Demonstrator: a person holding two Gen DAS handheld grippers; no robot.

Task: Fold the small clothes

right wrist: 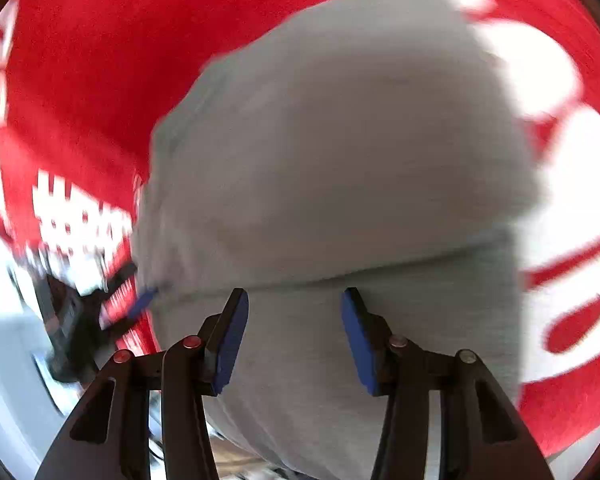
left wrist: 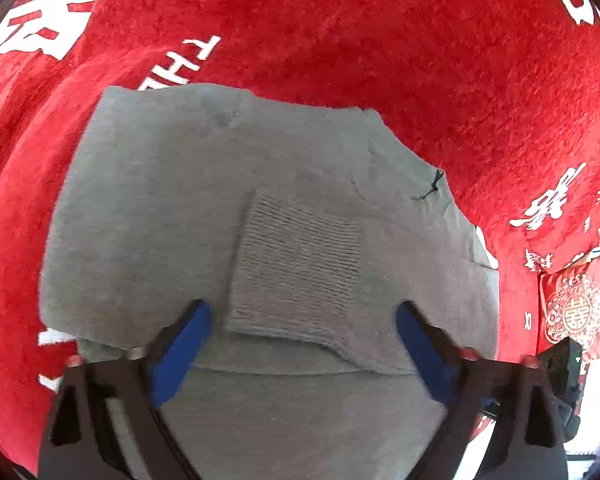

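A grey knitted garment (left wrist: 228,208) lies folded on a red cloth with white lettering (left wrist: 380,40). A ribbed cuff (left wrist: 296,268) lies on top of it. My left gripper (left wrist: 304,312) is open just above the garment, its blue-padded fingers either side of the cuff's near edge, holding nothing. In the right wrist view the same grey garment (right wrist: 340,152) fills the middle, blurred by motion. My right gripper (right wrist: 294,300) is open over the garment's near part, empty. The other gripper (right wrist: 84,308) shows blurred at the left.
The red cloth (right wrist: 80,60) covers the whole surface around the garment. A red embroidered cushion (left wrist: 576,308) and a striped object sit at the far right edge in the left wrist view. A pale floor or wall area shows at the lower left in the right wrist view.
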